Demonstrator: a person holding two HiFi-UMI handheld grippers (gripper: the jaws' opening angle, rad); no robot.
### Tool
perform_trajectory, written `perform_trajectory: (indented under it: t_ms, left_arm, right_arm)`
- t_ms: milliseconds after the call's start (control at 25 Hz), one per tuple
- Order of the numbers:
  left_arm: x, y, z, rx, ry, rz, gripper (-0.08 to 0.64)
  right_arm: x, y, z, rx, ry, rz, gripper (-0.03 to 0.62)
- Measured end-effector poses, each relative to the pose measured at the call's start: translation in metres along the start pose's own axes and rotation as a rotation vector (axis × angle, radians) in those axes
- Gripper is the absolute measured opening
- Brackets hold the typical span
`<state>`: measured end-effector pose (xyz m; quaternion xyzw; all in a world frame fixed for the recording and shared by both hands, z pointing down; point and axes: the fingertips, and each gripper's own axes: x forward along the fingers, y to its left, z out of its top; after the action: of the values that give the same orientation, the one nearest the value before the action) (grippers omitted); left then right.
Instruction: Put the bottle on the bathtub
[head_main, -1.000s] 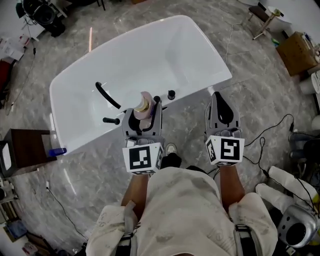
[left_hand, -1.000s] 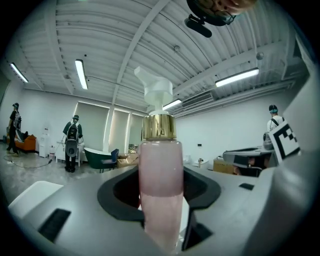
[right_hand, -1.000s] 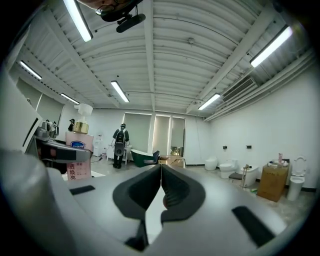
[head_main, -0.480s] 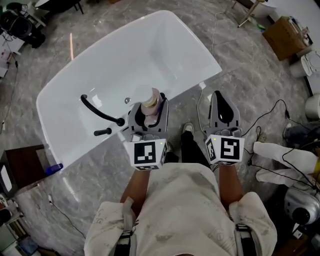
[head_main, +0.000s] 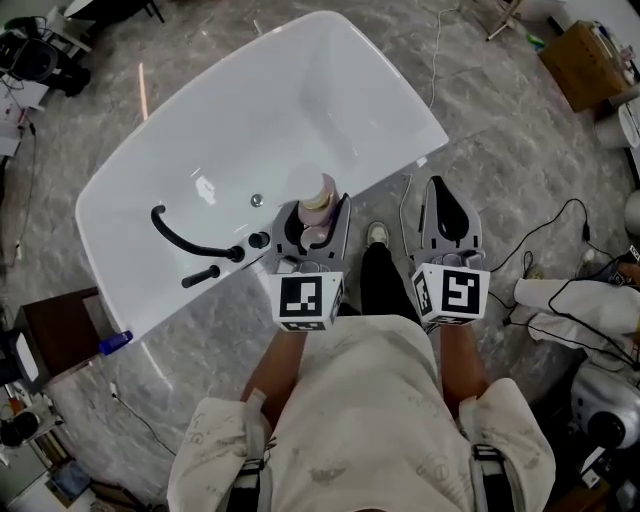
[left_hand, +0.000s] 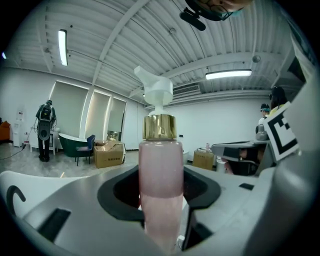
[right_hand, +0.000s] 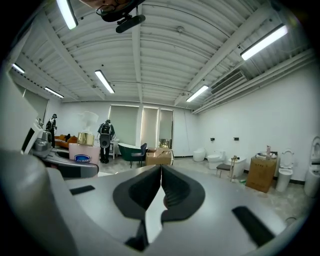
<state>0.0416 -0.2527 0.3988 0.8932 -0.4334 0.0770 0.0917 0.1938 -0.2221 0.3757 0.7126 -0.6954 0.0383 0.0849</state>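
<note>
Left gripper (head_main: 314, 216) is clamped on the pink bottle (left_hand: 159, 175) at mid-body. Bottle is upright, with a gold collar and white pump head on top. It's over the near rim of the white bathtub (head_main: 290, 90), just right of the black faucet (head_main: 183, 238). Can't tell if the base touches the rim. Right gripper (right_hand: 160, 172) has its jaws closed together with nothing between them, and is off the tub over the grey floor (head_main: 500, 140).

Bottle (left_hand: 159, 175) showing pale pink body, gold collar, white pump. Bathtub (head_main: 300, 100) gleaming white w/ blk faucet (head_main: 185, 240). Floor (head_main: 500, 130) showing grey marble veining. Left tool (head_main: 318, 212) & right tool (head_main: 440, 190) both showing grey shells, blk pads, b/w square-marker cubes.
</note>
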Motion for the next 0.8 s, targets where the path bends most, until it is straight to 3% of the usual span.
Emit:
perform_trajectory:
  t_ms: [160,280,800]
  left_arm:
    - [0.042,-0.018,-0.011,-0.040,0.007,-0.054,0.219]
    - [0.074,-0.033,-0.020,-0.024,0.020,-0.089,0.219]
    - [0.197,-0.064,-0.107,0.013,0.234,-0.111,0.219]
  right_arm:
    - [0.027,-0.035,-0.014,-0.009,0.024,-0.006,-0.009]
    - [0.048,-0.061,-0.029,0.000,0.050,-0.012,-0.009]
    - [0.116,-0.137,-0.101,0.037,0.211,0.001,-0.009]
